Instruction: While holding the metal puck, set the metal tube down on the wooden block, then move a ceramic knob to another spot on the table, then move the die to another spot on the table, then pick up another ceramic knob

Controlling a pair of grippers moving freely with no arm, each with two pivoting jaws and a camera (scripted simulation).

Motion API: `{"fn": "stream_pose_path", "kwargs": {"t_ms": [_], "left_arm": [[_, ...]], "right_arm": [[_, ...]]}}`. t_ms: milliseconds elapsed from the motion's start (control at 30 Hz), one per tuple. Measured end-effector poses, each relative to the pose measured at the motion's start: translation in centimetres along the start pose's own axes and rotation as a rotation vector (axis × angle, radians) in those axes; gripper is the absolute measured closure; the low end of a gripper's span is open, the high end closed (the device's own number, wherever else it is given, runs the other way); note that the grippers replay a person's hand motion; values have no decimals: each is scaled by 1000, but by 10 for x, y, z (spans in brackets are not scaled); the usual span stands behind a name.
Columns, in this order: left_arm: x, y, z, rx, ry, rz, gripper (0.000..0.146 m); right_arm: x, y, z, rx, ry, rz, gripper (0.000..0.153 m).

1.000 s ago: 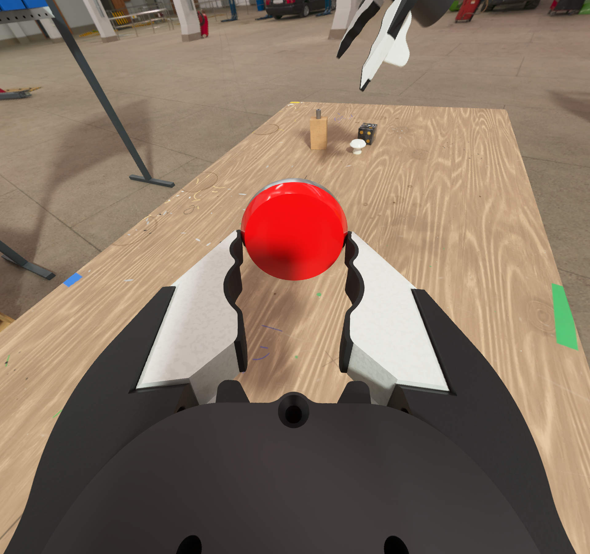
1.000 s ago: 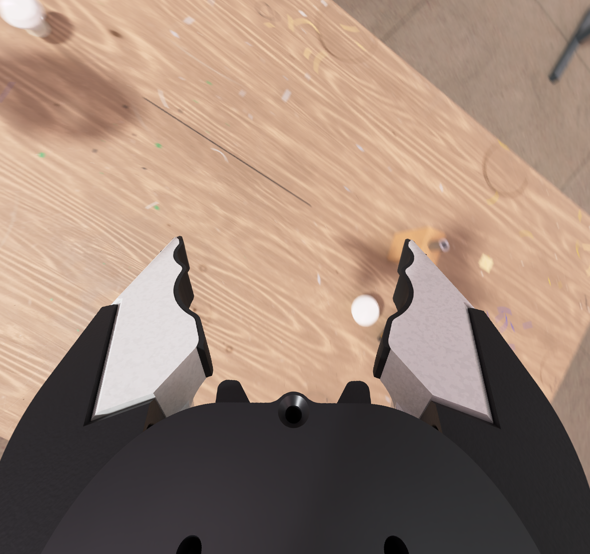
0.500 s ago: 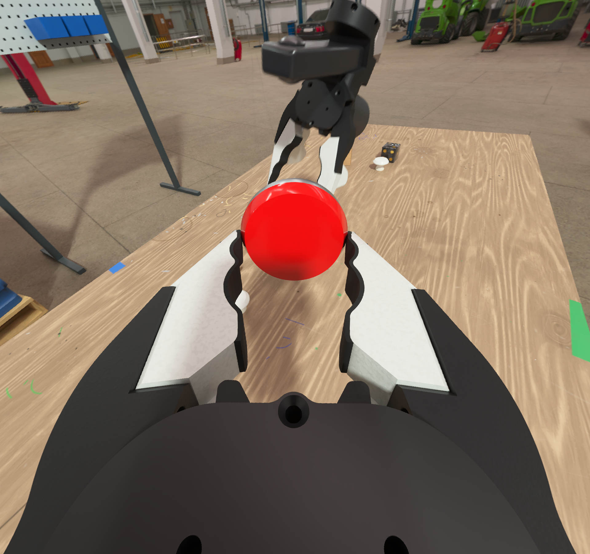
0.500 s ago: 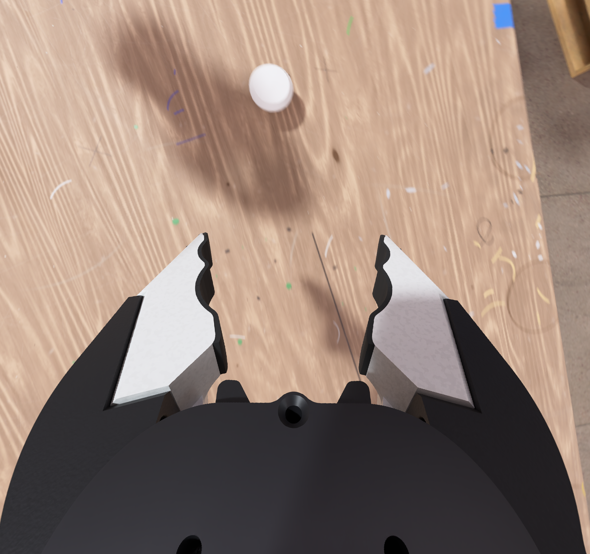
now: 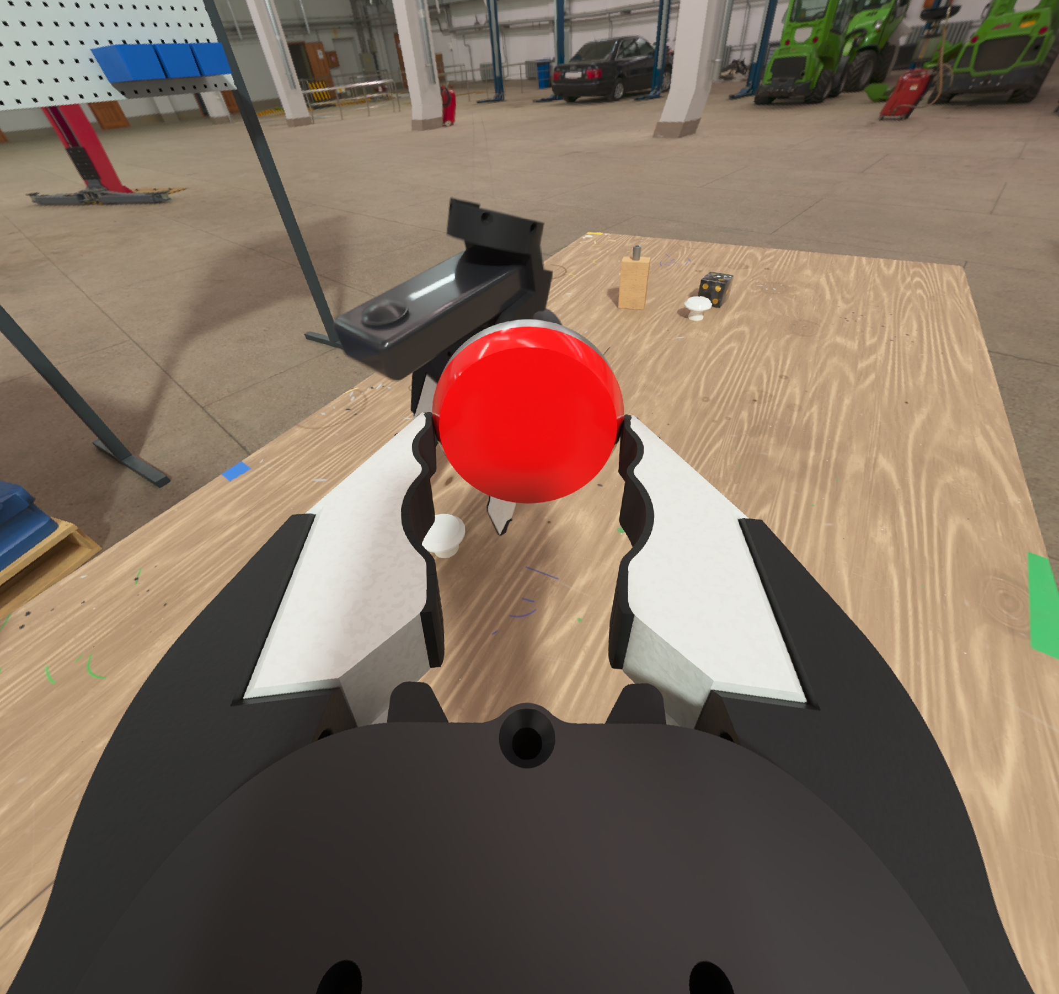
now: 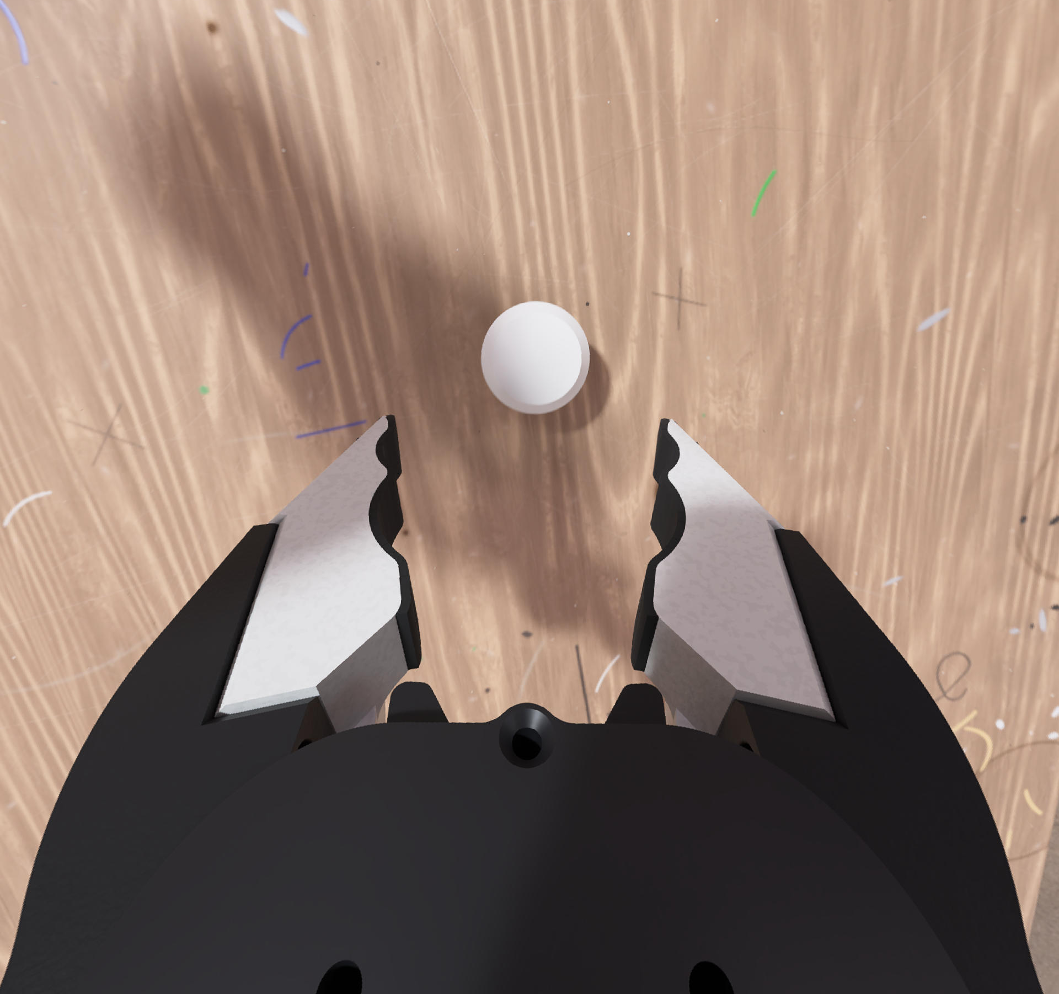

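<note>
My left gripper (image 5: 526, 430) is shut on the metal puck (image 5: 527, 413), red-faced with a grey rim, held above the table. A white ceramic knob (image 5: 444, 534) stands on the table just below it. My right gripper (image 6: 526, 422) is open and empty, pointing straight down over that knob (image 6: 534, 357), which lies just ahead of the fingertips. In the left wrist view the right gripper's body (image 5: 447, 301) shows behind the puck. Far off stand the wooden block (image 5: 634, 281) with the metal tube (image 5: 636, 252) on top, a second white knob (image 5: 697, 307) and the black die (image 5: 716, 288).
The wooden table (image 5: 831, 450) has its left edge close to the near knob. A green tape patch (image 5: 1043, 611) marks the right side and a blue one (image 5: 235, 471) the left edge. A slanted metal frame leg (image 5: 269, 164) stands on the floor at left.
The right gripper has travelled from above the far block and die to the near knob and come down over it, narrowing its fingers somewhat. The left gripper kept hold of the puck.
</note>
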State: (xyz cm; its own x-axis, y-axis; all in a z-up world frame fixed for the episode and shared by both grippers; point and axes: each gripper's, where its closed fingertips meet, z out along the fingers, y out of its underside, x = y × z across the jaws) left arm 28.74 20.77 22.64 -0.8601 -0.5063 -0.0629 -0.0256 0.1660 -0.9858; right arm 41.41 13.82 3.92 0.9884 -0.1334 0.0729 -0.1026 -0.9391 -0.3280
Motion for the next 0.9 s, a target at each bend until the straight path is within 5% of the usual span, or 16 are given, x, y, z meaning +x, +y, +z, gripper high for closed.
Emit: {"fn": "stream_pose_path", "kwargs": {"t_ms": [200, 333, 467, 667, 900], "left_arm": [[-1, 1, 1, -5, 0, -2, 81], [-2, 2, 1, -6, 2, -6, 81], [-2, 2, 3, -3, 9, -10, 81], [3, 4, 7, -8, 30, -12, 81], [10, 7, 17, -28, 55, -15, 81]], "right_arm": [[3, -4, 27, -53, -28, -7, 71], [3, -7, 34, -51, -44, 11, 109], [6, -4, 18, -10, -28, 87, 109], [14, 48, -63, 58, 63, 280, 109], [23, 207, -192, 16, 273, 696, 109]]}}
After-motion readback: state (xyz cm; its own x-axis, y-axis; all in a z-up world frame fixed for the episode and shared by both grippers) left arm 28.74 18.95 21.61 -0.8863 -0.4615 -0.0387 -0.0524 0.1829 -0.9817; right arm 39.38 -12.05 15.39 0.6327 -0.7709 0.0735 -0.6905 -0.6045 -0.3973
